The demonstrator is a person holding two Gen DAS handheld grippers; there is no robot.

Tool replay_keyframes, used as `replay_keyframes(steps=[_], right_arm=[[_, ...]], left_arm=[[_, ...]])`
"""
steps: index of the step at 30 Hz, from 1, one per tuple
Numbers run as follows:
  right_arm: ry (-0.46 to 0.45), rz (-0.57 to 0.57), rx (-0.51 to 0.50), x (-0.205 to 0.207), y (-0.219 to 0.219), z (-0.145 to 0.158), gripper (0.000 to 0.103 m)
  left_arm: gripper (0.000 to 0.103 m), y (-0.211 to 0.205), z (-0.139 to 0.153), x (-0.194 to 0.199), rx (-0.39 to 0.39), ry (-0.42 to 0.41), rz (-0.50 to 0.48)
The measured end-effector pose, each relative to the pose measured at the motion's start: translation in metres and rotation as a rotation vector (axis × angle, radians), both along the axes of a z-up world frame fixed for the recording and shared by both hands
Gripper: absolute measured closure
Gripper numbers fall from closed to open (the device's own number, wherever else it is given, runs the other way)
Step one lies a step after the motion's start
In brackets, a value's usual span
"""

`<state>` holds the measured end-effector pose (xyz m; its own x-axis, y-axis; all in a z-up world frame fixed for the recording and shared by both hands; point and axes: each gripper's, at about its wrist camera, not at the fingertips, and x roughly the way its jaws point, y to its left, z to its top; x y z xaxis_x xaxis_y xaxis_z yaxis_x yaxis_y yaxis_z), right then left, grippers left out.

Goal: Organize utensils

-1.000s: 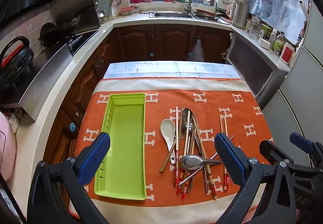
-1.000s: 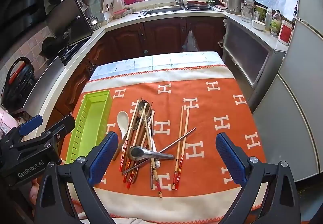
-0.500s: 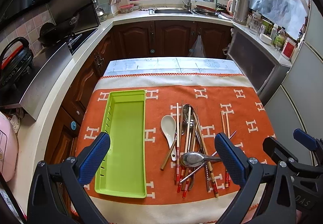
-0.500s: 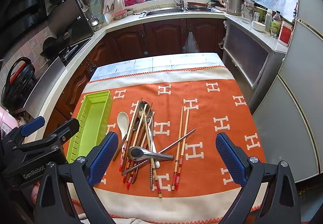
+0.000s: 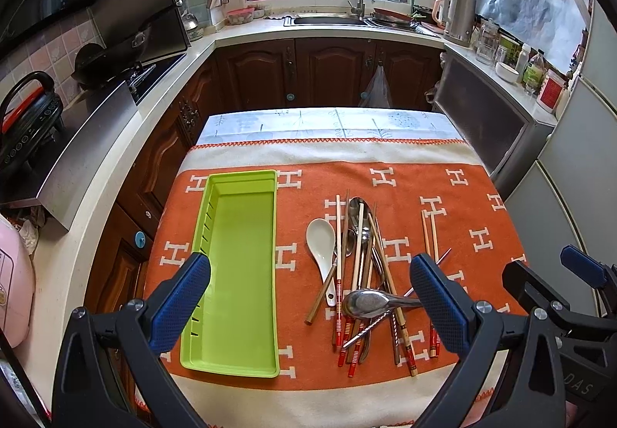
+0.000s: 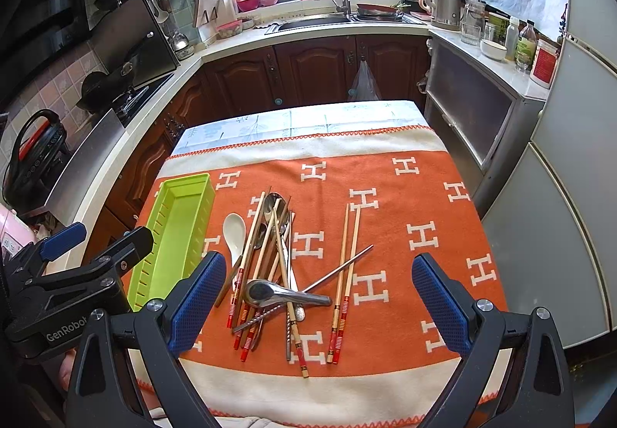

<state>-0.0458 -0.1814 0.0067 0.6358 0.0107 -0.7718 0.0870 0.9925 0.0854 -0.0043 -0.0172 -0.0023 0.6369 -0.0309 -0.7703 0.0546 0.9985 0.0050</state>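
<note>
Here, from the left wrist, the left tool (image 5: 310, 291) gapes empty above an empty lime-green plastic tray (image 5: 235, 273) left of a jumbled heap of chopsticks and spoons (image 5: 362, 273) on the orange-blanketed table (image 5: 482, 196), while from the right wrist the right tool (image 6: 318, 296) likewise hangs wide, empty, over that heap.

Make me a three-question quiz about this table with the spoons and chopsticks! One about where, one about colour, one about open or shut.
1. Where is the white ceramic spoon?
A. inside the tray
B. on the cloth between tray and utensil pile
C. in the sink

2. What colour is the long plastic tray?
A. lime green
B. blue
C. red

3. How is the left tool?
A. shut on a spoon
B. shut on chopsticks
C. open, holding nothing

Answers: B, it lies on the orange cloth beside the tray; A, the tray is bright green; C, its blue pads stand wide apart.
</note>
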Motion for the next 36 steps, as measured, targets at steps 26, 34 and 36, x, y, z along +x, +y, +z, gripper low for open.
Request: replay_keyframes(steps=[26,34,36], right_arm=[[0.0,0.0,0.005,-0.0018,-0.0017,0.0023,0.005],[-0.004,-0.002,0.006,-0.0064,-0.001,0.0031,0.005],[-0.005,-0.004,0.006,-0.0071,-0.0012,0.0032,0.005]], left_arm=[[0.001,-0.0009,-0.0008,-0.001,0.003,0.002,-0.001],[0.001,-0.002,-0.0039,-0.0059,-0.01,0.019,-0.011],[0.001,-0.0029,-0.0031,-0.0076,-0.009,0.023,-0.014]])
